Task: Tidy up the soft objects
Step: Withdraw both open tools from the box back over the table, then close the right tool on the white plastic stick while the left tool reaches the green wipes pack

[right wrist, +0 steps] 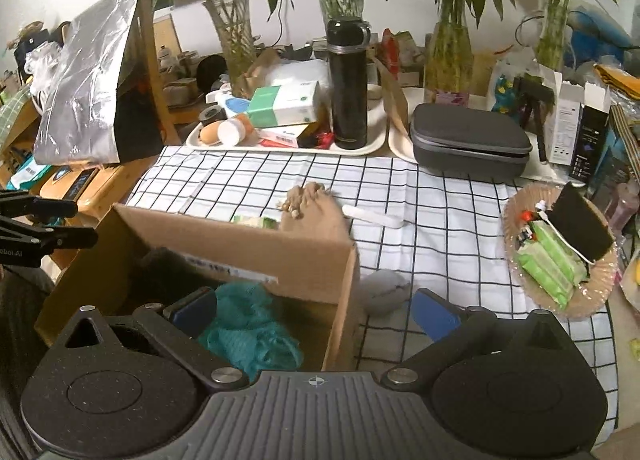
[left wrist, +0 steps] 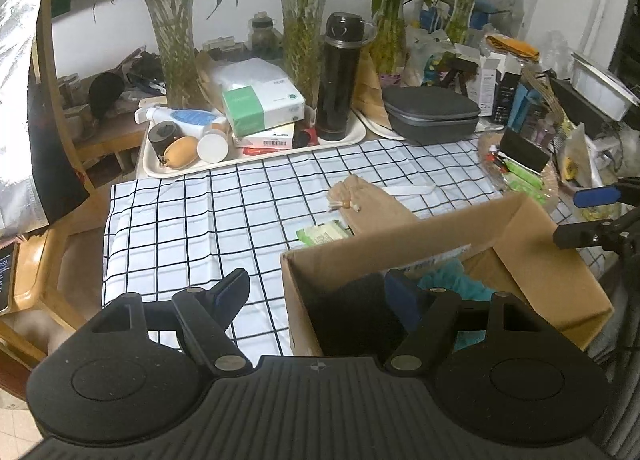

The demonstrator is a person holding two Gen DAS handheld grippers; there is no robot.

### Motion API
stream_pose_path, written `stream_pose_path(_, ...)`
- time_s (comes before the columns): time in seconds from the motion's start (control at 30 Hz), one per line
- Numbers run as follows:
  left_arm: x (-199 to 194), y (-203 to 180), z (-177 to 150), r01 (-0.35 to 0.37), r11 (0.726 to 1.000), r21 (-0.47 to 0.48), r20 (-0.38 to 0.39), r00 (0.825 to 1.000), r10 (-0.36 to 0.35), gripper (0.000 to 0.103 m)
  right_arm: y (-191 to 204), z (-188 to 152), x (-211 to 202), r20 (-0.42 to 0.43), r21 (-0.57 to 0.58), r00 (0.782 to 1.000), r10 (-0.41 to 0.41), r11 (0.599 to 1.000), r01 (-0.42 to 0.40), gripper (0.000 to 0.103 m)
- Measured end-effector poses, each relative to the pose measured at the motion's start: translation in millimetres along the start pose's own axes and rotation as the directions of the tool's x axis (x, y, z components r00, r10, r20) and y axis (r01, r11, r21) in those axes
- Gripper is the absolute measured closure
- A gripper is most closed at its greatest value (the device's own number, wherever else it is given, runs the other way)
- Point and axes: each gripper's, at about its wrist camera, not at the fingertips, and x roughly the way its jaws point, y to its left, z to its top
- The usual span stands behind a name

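While both claws, left claw (left wrist: 318, 294) and right claw (right wrist: 316, 310), gape empty, the cardboard box (right wrist: 240, 244) hides its dark contents; its label is unreadable.

A white wall (left wrist: 120, 35) backs the cluttered table (left wrist: 192, 211), with seemingly wooden furniture (left wrist: 44, 260) beside it.

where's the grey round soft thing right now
In the right wrist view the grey soft ball lies on the checked tablecloth, just outside the right wall of the cardboard box.
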Motion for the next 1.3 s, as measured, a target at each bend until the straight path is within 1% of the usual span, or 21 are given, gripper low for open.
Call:
stream_pose_path(0.3, 18.9, 11.7, 23.3, 0.006, 0.999, -0.038, -0.038, 0.999, -0.007, 0.029, -20.2, 22.5, 13.8, -0.019, 0.042, 1.000, 0.004, 0.999, -0.003, 0.000)
stream_pose_path(0.43, 29.4, 15.7, 34.6, 0.016, 0.998, -0.060, -0.042, 0.999, -0.018, 0.029, -28.0, 31.8, 22.5, -0.027, 0.051, 1.000, 0.004, 0.999, -0.002, 0.000)
stream_pose_path(0.73, 56.4, 23.0, 51.6, 0.032, 0.998, -0.050, -0.057, 0.998, -0.035, 0.029, -45.9, 46.2, 42.8, -0.043, 0.087, 0.999, 0.010, 0.996, -0.007, 0.000)
stream_pose_path(0.83, 65.2, 26.6, 55.5, 0.026, 0.998, -0.050, -0.066, 0.997, -0.029, 0.029, -51.2, 49.8, 50.5, -0.047, 0.101, 0.999, 0.017, 0.995, -0.012, 0.000)
stream_pose_path(1.07, 86.5, 42.5, 67.9, 0.039, 0.995, -0.089, -0.095, 0.994, -0.047, 0.028, -61.9, 59.4, 71.6, -0.065, 0.108, 0.998, 0.013, 0.994, -0.006, 0.000)
stream_pose_path(1.13, 93.9, 46.4, 70.7, 0.048, 0.994, -0.097, -0.100, 0.993, -0.058, 0.027, -65.6, 61.5, 80.0, -0.073, 0.109, 0.997, 0.006, 0.994, 0.002, 0.000)
stream_pose_path(1.2, 101.8, 49.9, 73.5, 0.048, 0.993, -0.105, -0.109, 0.992, -0.060, 0.022, -69.4, 64.0, 88.8, -0.081, 0.114, 0.997, 0.003, 0.993, 0.006, 0.000)
stream_pose_path(1.3, 114.3, 55.8, 76.3, 0.049, 0.992, -0.120, -0.115, 0.991, -0.063, 0.022, -75.4, 65.5, 102.5, -0.093, 0.124, 0.996, -0.004, 0.992, 0.015, 0.000)
